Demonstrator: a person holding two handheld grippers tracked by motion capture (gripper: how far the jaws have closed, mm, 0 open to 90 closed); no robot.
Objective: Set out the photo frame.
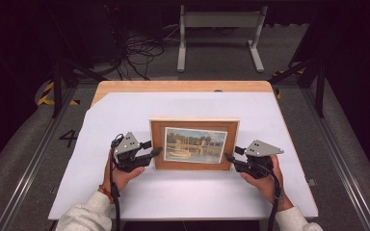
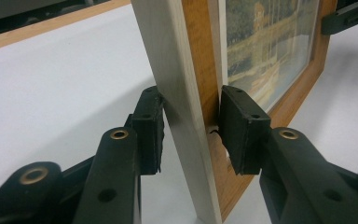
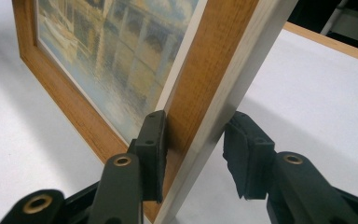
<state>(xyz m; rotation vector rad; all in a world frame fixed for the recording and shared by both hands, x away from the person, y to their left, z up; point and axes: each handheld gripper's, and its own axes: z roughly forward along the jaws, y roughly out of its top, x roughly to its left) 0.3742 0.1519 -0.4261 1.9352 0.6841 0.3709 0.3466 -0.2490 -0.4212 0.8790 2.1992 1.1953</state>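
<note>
Jaws of both grippers straddle opposite side edges of the picture frame [image 1: 194, 144]. Left gripper [image 1: 152, 152]: both pads touching the wood, a light hold. Right gripper [image 1: 230, 157]: front pad on the face, rear pad seems just clear (gap visible), so no grip. Frame stands tilted near the middle of the white table [image 1: 125, 192], probably steadied from both sides to stop it toppling.
</note>
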